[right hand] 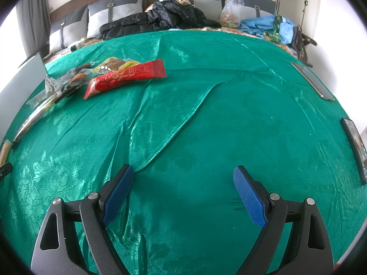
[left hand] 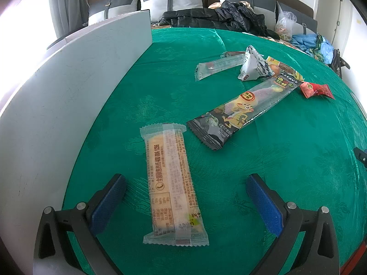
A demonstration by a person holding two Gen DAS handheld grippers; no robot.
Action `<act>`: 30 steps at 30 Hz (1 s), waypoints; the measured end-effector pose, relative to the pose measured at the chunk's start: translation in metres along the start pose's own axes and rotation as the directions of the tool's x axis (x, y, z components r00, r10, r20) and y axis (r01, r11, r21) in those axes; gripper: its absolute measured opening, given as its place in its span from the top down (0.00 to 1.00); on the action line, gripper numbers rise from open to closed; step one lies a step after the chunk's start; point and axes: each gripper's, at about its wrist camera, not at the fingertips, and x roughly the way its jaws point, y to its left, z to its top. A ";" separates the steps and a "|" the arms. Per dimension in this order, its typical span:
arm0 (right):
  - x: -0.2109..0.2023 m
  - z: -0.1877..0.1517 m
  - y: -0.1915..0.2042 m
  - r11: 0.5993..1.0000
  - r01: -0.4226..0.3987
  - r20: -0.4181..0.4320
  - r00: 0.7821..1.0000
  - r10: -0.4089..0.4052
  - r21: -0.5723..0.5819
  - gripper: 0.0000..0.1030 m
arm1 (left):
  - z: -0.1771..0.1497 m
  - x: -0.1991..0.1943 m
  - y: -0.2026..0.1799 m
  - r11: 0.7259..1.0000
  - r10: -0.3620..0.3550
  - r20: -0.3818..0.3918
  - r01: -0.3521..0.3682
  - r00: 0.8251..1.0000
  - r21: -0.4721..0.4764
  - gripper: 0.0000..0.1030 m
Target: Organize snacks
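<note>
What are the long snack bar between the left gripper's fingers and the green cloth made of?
Snack bar: thin clear plastic film, glossy, with crimped zigzag ends and the yellow bar showing through. Green cloth: looks like satin-type woven fabric, shiny on the folds, with a flower pattern.

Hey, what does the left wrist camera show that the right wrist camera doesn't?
Left only: the open left gripper straddling a pale orange snack bar, and the cartoon lizard packet face on. Right only: the open right gripper over bare cloth, and two phones at the table's right edge. Both: the green tablecloth, white box, red packet.
</note>
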 end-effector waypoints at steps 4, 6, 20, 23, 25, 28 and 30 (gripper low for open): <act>0.000 0.000 0.000 1.000 -0.001 0.000 1.000 0.001 0.001 0.12 | 0.000 0.000 0.000 1.000 0.000 0.000 0.000 1.000 0.000 0.00; 0.000 0.000 0.001 1.000 0.001 0.000 1.000 -0.001 0.000 0.12 | 0.000 0.000 0.000 1.000 0.000 0.000 0.000 1.000 0.000 0.00; 0.001 0.000 0.000 1.000 0.000 0.001 1.000 0.000 0.001 0.12 | 0.002 -0.014 0.026 0.991 -0.126 -0.072 0.122 0.989 -0.059 0.09; 0.001 0.000 0.000 1.000 0.001 0.001 1.000 -0.001 0.001 0.12 | 0.005 -0.013 0.024 0.989 -0.139 -0.078 0.135 0.987 -0.054 0.15; 0.001 0.000 0.000 1.000 0.000 0.001 1.000 0.000 0.001 0.12 | 0.007 -0.009 0.016 0.995 -0.099 -0.085 0.098 0.991 -0.016 0.18; 0.001 0.000 0.000 1.000 0.000 0.001 1.000 0.000 0.002 0.12 | 0.006 -0.010 0.010 0.999 -0.026 -0.067 0.028 0.997 0.032 0.53; 0.001 0.000 0.001 1.000 0.005 -0.002 1.000 -0.005 0.004 0.12 | 0.006 -0.012 0.012 0.999 -0.026 -0.068 0.027 0.997 0.023 0.71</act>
